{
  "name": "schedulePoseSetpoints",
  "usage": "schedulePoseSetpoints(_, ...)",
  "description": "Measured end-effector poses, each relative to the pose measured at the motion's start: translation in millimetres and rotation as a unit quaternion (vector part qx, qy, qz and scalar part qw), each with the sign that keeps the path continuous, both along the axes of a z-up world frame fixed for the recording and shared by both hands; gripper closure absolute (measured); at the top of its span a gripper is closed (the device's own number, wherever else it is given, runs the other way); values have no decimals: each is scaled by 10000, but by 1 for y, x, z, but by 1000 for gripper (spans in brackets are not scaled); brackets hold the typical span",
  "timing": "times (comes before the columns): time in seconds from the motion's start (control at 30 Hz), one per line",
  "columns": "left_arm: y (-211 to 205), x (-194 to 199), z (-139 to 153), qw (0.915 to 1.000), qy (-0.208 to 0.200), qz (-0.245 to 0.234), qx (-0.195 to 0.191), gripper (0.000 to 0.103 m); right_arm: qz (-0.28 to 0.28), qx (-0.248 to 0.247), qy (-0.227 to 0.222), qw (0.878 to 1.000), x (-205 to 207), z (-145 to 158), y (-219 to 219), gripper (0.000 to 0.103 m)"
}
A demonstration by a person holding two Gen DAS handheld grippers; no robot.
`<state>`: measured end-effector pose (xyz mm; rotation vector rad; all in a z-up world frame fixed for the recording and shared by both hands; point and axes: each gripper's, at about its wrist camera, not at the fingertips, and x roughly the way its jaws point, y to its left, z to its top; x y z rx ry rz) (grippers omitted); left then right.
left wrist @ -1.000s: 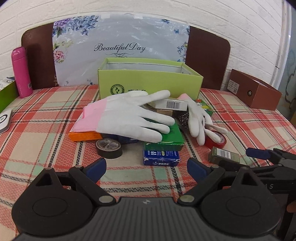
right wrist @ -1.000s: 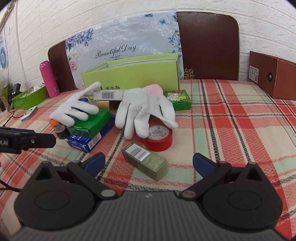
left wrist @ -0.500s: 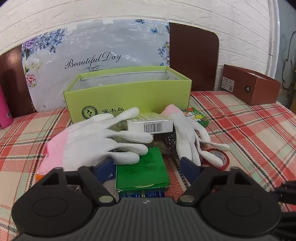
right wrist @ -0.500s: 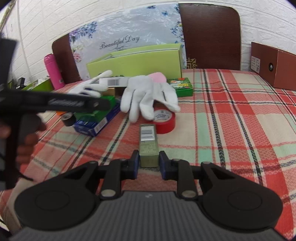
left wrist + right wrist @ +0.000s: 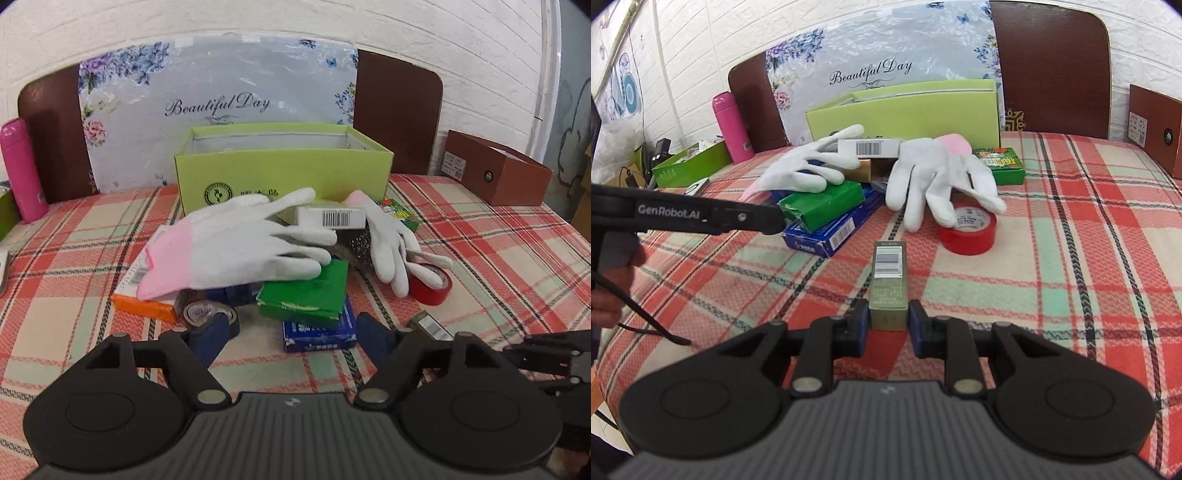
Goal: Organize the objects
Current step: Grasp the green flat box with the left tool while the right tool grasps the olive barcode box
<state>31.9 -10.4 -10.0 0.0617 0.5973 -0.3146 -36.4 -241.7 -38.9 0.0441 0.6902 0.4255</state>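
My right gripper (image 5: 888,319) is shut on the near end of a small olive-green box (image 5: 888,280) that lies on the plaid cloth. The jaws of my left gripper (image 5: 291,334) are opening. The near end of a blue box (image 5: 317,332) shows between its fingertips, untouched by the pads. On the blue box lies a green box (image 5: 306,291). Two white gloves (image 5: 236,251) with pink cuffs drape over the pile, beside a white barcode box (image 5: 332,218). Behind the pile stands an open light-green box (image 5: 280,173).
A red tape roll (image 5: 967,232), a black tape roll (image 5: 203,314) and an orange box (image 5: 144,308) lie around the pile. A pink bottle (image 5: 20,170) stands far left and a brown box (image 5: 495,173) far right. A floral board (image 5: 221,110) leans against the wall.
The right gripper has shut on the olive-green box. The left gripper went in toward the pile with narrowed jaws, then drew back with them wider.
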Motion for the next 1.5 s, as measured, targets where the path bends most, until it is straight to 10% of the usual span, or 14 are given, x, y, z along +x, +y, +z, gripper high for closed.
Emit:
schedulePoseSetpoints(0.2, -20, 36, -6, 9996, 25, -211, 194, 24, -94, 104, 91, 9999, -1, 0, -6, 81)
schedulePoseSetpoints(0.27, -18, 41, -10, 9994, 135, -317, 102, 38, -108, 107, 103, 9998, -1, 0, -6, 81)
schedulePoseSetpoints(0.63, 19, -30, -9, 9959, 547, -612, 386, 36, -31, 6, 117, 9999, 4, 0, 0, 78)
schedulePoseSetpoints(1.5, 11, -13, -27, 9945, 810, -554, 378, 35, 48, -372, -25, 9993, 21, 2, 21, 81)
